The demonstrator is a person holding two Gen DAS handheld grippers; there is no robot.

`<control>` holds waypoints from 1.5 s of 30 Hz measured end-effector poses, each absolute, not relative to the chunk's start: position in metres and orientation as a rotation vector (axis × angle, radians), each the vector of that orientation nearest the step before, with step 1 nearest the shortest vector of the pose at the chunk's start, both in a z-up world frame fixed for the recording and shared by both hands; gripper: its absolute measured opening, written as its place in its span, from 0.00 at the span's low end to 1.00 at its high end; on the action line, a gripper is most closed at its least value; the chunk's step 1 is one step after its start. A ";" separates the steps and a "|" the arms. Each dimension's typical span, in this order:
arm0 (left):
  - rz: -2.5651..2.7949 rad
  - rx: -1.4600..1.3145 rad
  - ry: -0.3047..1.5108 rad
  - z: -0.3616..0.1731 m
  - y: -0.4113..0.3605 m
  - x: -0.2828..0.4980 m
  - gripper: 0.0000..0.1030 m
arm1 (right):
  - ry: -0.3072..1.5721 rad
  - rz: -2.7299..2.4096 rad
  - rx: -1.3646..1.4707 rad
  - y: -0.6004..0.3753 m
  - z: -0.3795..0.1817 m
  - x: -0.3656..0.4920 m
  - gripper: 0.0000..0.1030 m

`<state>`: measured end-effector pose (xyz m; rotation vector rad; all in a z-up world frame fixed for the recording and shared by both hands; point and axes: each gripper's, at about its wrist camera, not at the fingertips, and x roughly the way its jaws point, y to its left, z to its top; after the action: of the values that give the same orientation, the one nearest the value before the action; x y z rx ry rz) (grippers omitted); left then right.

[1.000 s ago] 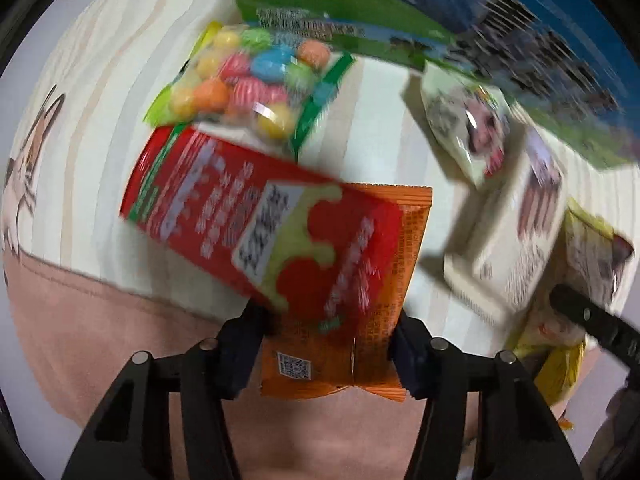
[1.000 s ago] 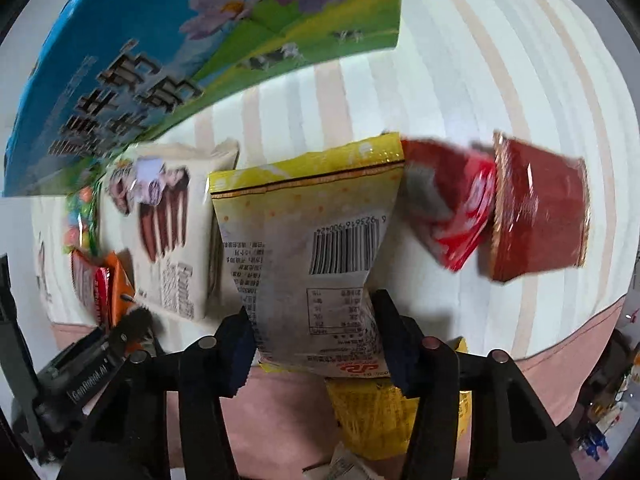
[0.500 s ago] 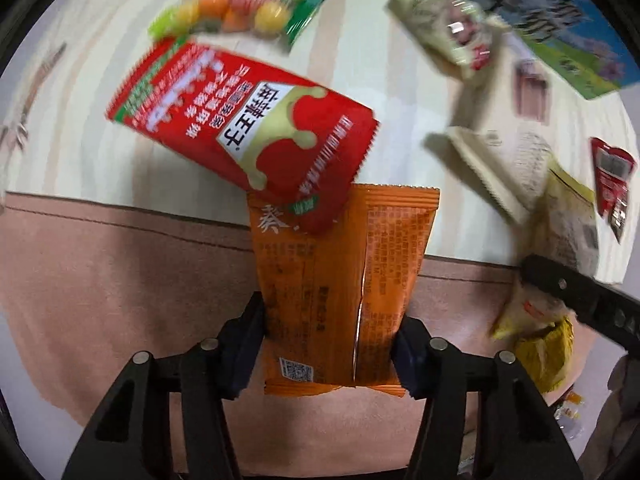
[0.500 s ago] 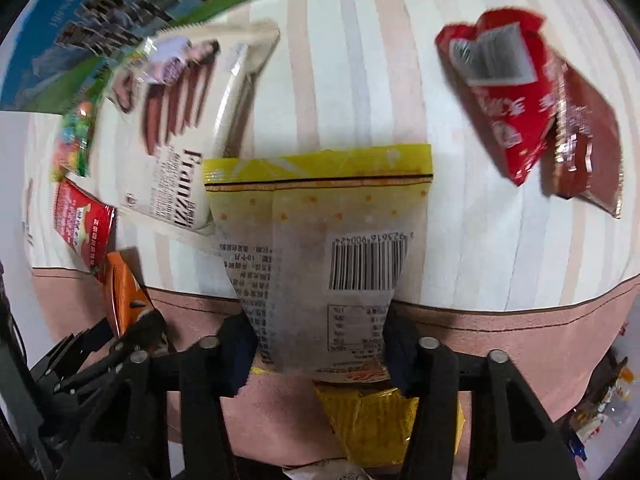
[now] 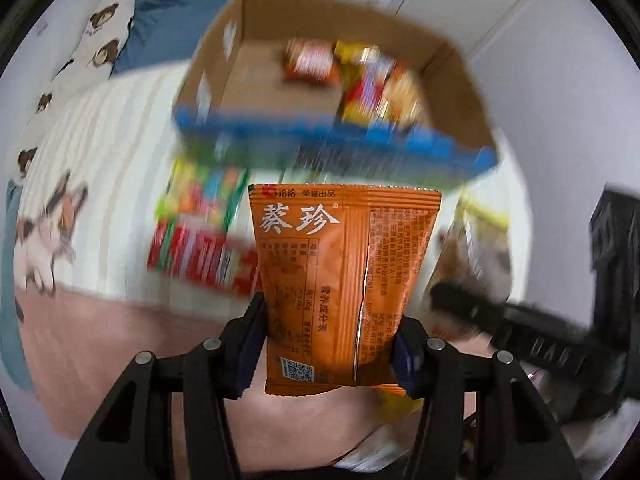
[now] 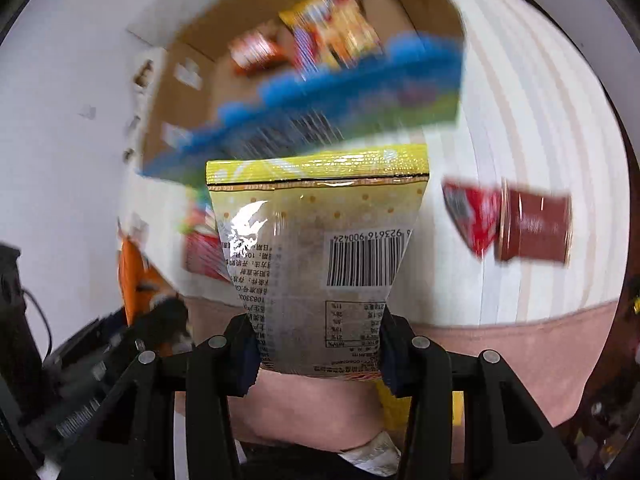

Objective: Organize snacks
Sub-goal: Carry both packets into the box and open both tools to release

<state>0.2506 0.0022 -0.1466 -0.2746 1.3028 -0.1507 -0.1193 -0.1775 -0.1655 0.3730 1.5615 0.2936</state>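
Observation:
My left gripper (image 5: pixel 328 344) is shut on an orange snack packet (image 5: pixel 344 276) and holds it upright above the bed. My right gripper (image 6: pixel 318 346) is shut on a yellow and silver snack bag (image 6: pixel 320 248) with a barcode. Beyond both stands an open cardboard box (image 5: pixel 460 92) with blue and green outer print, with several snack packs inside (image 5: pixel 360 76); it also shows in the right wrist view (image 6: pixel 192 76). The orange packet (image 6: pixel 134 276) shows at the left of the right wrist view.
On the striped bed cover (image 5: pixel 104 168) lie a candy bag (image 5: pixel 200 196) and a red packet (image 5: pixel 196 256). Two red packets (image 6: pixel 508 224) lie right of the yellow bag. The right gripper's body (image 5: pixel 520 340) shows at the right in the left wrist view. A wall (image 6: pixel 60 120) is behind the box.
Both grippers have lifted their packets off the bed and tilted up, so the open box and its contents have come into view. The views are blurred by motion.

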 end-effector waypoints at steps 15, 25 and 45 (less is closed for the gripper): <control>-0.075 -0.268 1.403 -0.163 0.044 0.460 0.51 | 1.504 0.289 0.269 -0.063 -0.155 0.056 0.48; -0.063 -0.263 1.629 -0.233 0.043 0.488 0.51 | 1.657 0.256 0.253 -0.036 -0.243 0.091 0.48; -0.098 -0.184 1.675 -0.259 0.026 0.457 0.70 | 1.763 0.273 0.180 -0.025 -0.277 0.101 0.92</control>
<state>0.4569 0.0257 -0.2590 -0.1836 1.6746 -0.0982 0.1012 -0.0253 -0.2766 0.1799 1.7635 0.2732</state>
